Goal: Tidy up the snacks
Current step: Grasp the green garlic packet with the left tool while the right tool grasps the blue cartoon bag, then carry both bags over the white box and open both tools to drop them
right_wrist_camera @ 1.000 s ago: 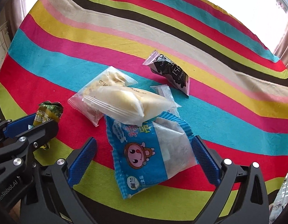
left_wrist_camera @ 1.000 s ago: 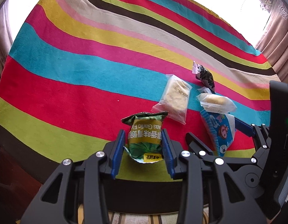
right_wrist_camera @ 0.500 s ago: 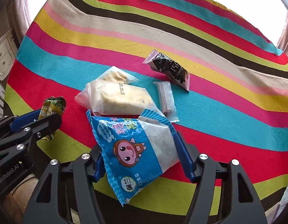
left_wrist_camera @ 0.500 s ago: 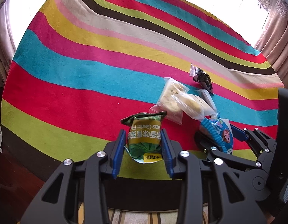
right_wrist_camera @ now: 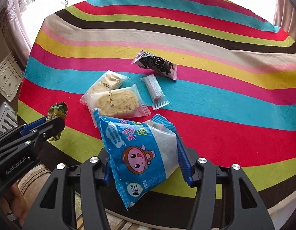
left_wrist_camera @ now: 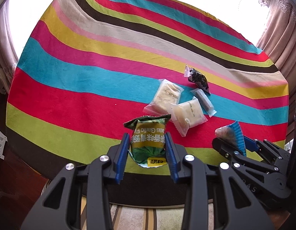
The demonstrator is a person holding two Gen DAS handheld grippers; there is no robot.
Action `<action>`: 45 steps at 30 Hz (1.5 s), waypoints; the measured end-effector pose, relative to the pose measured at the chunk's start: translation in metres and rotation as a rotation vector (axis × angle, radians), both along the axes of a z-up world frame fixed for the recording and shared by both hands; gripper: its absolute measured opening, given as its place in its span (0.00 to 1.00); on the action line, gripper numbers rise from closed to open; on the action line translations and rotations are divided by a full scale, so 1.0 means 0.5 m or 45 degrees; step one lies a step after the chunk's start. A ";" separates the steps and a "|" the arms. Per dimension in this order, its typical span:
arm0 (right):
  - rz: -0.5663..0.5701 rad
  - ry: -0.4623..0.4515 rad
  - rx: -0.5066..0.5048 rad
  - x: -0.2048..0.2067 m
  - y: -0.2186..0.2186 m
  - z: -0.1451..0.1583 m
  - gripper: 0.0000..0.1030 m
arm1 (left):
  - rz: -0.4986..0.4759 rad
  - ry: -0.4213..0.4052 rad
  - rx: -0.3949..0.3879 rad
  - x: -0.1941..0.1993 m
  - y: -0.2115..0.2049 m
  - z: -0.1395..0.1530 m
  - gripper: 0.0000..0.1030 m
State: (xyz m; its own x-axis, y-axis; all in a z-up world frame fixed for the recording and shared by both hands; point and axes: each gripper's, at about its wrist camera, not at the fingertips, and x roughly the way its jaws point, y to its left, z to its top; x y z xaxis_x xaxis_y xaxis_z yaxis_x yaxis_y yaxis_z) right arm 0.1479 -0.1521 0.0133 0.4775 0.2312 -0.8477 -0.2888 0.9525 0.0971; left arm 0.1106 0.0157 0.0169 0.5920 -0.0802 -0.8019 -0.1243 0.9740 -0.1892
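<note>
Striped cloth (left_wrist_camera: 90, 88): bands of red, turquoise, yellow, pink, beige, brown and green; covers the worktop and carries all loose items.

Left hand-held gripper (left_wrist_camera: 147, 143): clenched on the green snack packet (left_wrist_camera: 148, 134), blue pads pressing its two sides; packet upright, lifted clear of the cloth near the front edge.

Right hand-held gripper (right_wrist_camera: 143, 153): jaws have just been closing and now grasp the blue snack bag (right_wrist_camera: 136, 149), which bears a cartoon face; bag tilted, its lower corner hanging below the fingers. In the left wrist view only a crimped blue corner of this bag shows, so the grip cannot be judged from there.

Loose on the cloth, mid-right:
- Two clear-wrapped pale cakes (right_wrist_camera: 117, 99), one overlapping the other, date stamps visible.
- Small translucent bar wrapper (right_wrist_camera: 155, 92), just beside the cakes.
- Black chocolate packet (right_wrist_camera: 157, 65) with a pink-white sealed end, behind the bar, near but apparently not touching it.

White drawer cabinet (right_wrist_camera: 8, 80): left edge, off the worktop.
</note>
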 end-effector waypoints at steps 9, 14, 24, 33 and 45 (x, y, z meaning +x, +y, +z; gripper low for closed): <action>-0.068 -0.001 0.096 -0.035 -0.061 0.020 0.48 | -0.042 -0.013 0.021 -0.022 -0.042 0.014 0.36; -0.107 -0.005 0.133 -0.053 -0.095 0.032 0.48 | -0.069 -0.015 0.031 -0.027 -0.066 0.022 0.36; -0.194 -0.020 0.177 -0.087 -0.174 0.047 0.48 | -0.149 -0.016 0.049 -0.034 -0.130 0.031 0.36; -0.308 -0.022 0.218 -0.121 -0.269 0.049 0.48 | -0.267 -0.013 0.057 -0.044 -0.221 0.038 0.36; -0.496 -0.036 0.213 -0.198 -0.447 0.037 0.48 | -0.532 -0.009 0.081 -0.062 -0.417 0.040 0.36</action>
State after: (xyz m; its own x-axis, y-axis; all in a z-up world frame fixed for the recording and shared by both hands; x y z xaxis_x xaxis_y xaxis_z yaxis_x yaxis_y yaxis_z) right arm 0.0490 -0.3754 0.0316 0.5789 0.1618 -0.7992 0.0851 0.9628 0.2565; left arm 0.0795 -0.1930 0.0367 0.5243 -0.2652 -0.8092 0.2849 0.9501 -0.1268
